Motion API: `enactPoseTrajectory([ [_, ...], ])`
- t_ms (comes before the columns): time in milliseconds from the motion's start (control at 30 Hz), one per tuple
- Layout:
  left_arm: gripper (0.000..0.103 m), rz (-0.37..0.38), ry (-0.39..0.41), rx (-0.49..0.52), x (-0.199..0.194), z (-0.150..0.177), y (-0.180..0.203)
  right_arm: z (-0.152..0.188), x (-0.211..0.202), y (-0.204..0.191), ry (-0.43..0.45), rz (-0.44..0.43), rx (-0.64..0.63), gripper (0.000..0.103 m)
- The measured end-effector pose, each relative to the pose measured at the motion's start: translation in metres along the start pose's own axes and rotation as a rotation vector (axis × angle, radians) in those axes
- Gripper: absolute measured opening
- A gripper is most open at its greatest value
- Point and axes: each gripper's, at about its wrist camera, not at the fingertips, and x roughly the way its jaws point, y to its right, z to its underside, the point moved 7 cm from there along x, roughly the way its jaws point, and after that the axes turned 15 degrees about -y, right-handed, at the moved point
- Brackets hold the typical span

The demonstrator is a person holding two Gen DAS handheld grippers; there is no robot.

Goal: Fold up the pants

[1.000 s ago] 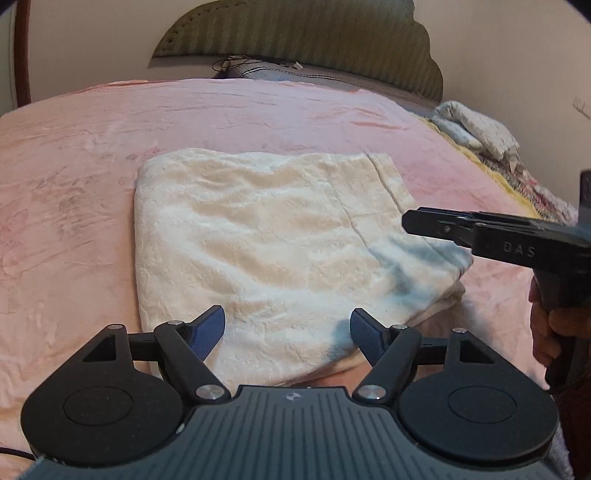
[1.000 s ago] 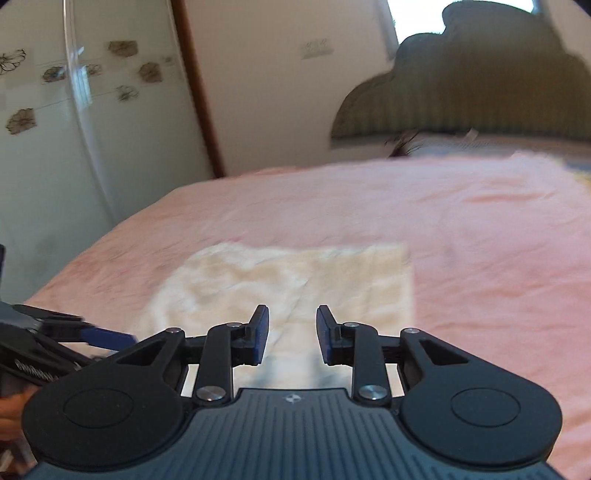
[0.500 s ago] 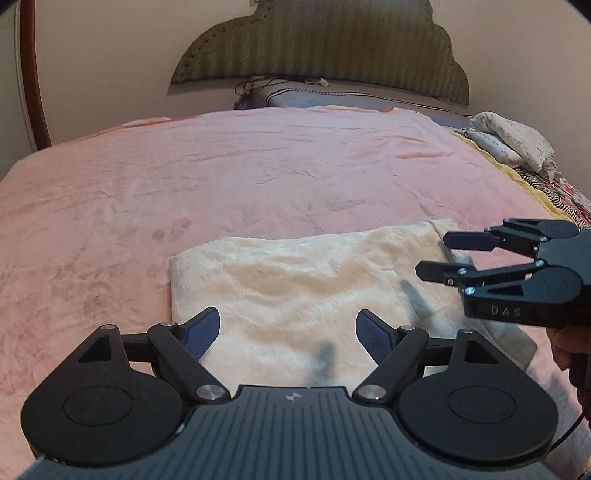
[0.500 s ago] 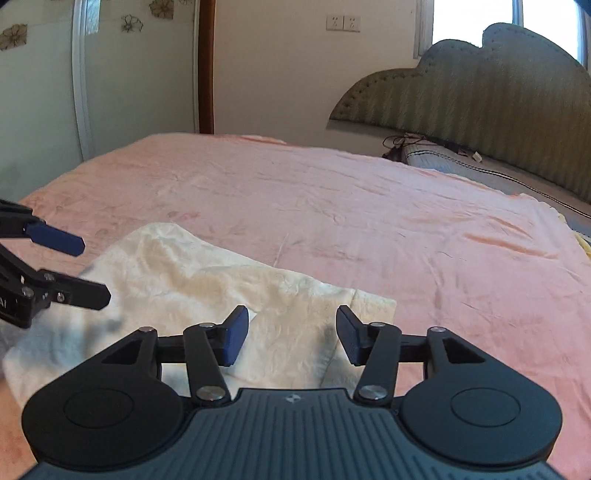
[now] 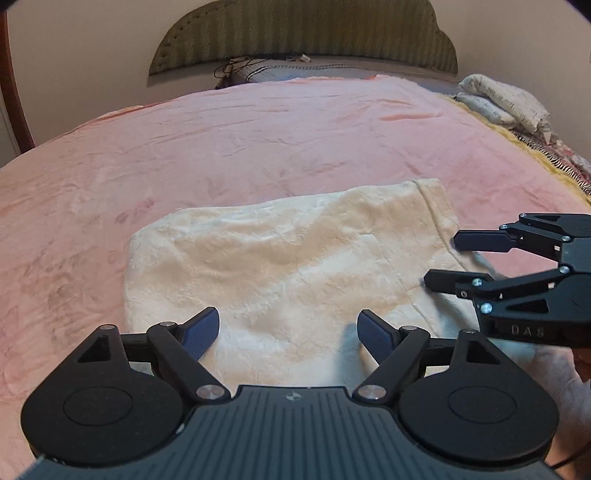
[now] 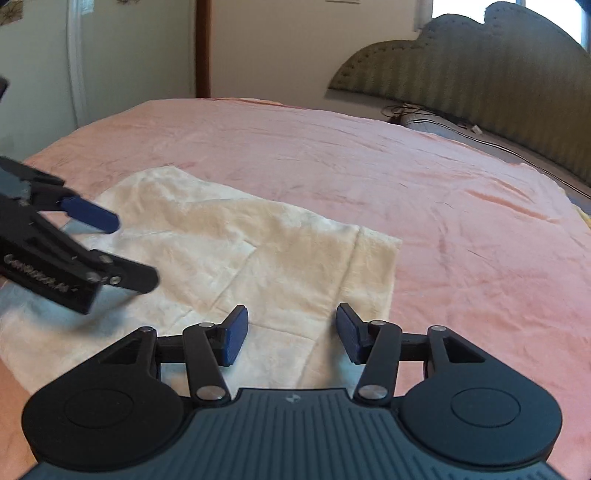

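Pants [image 5: 288,266], cream and fleecy, lie folded into a rough rectangle on the near part of a pink blanket [image 5: 258,140] that covers the bed. Largest item: the blanket spreads wide and bare beyond the pants toward the padded headboard [image 5: 303,33], giving open room on the far side and on the left side of the left wrist view. A grey pillow [image 5: 295,70] lies along the headboard. At the right edge of the bed a small pile of pale patterned cloth [image 5: 506,99] rests on a yellow-edged cover.

Edges of the pants: the far edge runs roughly straight across the blanket; a stitched band marks the right end in the left wrist view. In the right wrist view that band forms the square corner nearest the open blanket.

Left gripper [image 5: 288,332]: jaws spread wide, having just been opening, nothing between the pads, held over the near edge of the pants. Whether the fingertips touch the cloth cannot be told.

Right gripper [image 6: 291,332]: jaws about half open, nothing held, poised over the near right part of the pants, close to the banded end. In the left wrist view it [image 5: 443,262] comes in from the right over that end.
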Motion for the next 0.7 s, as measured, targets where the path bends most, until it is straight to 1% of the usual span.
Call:
enactPoseTrajectory([
  [67,0.086,0.028,0.042,-0.015,-0.019,0.010,-0.007,0.002,-0.016,0.007,0.045,-0.032,0.047,0.052],
  [100,0.088,0.030,0.061,-0.025,-0.027,0.015,-0.013,0.004,-0.023,0.012,0.064,-0.050,0.069,0.053],
  [133,0.092,0.030,0.074,-0.035,-0.032,0.019,-0.020,0.006,-0.028,0.016,0.073,-0.066,0.088,0.056],
  [167,0.093,0.025,0.081,-0.058,-0.036,0.024,-0.029,0.009,-0.031,0.023,0.077,-0.084,0.113,0.061],
  [233,0.093,0.039,0.074,-0.112,-0.036,0.031,-0.049,0.015,-0.030,0.037,0.063,-0.107,0.169,0.062],
  [333,0.093,0.106,0.054,-0.218,-0.028,0.036,-0.079,0.027,-0.020,0.056,0.027,-0.151,0.253,0.062],
  [367,0.093,0.154,0.047,-0.251,-0.025,0.037,-0.088,0.031,-0.017,0.061,0.020,-0.176,0.280,0.062],
  [500,0.093,0.324,-0.040,-0.331,-0.006,0.037,-0.105,0.042,-0.007,0.079,-0.001,-0.329,0.390,0.062],
  [533,0.093,0.360,-0.063,-0.337,-0.001,0.036,-0.106,0.043,-0.004,0.082,-0.010,-0.386,0.413,0.063],
  [567,0.093,0.388,-0.074,-0.344,0.004,0.036,-0.107,0.043,0.000,0.083,-0.018,-0.473,0.432,0.064],
  [600,0.094,0.406,-0.067,-0.343,0.006,0.036,-0.107,0.043,0.003,0.083,-0.027,-0.575,0.449,0.064],
  [633,0.095,0.424,-0.067,-0.336,0.007,0.035,-0.107,0.043,0.008,0.083,-0.039,-0.655,0.466,0.068],
  [667,0.095,0.439,-0.069,-0.336,0.008,0.034,-0.106,0.042,0.012,0.083,-0.049,-0.693,0.468,0.071],
  [700,0.096,0.459,-0.070,-0.342,0.009,0.033,-0.106,0.040,0.016,0.082,-0.054,-0.726,0.452,0.072],
])
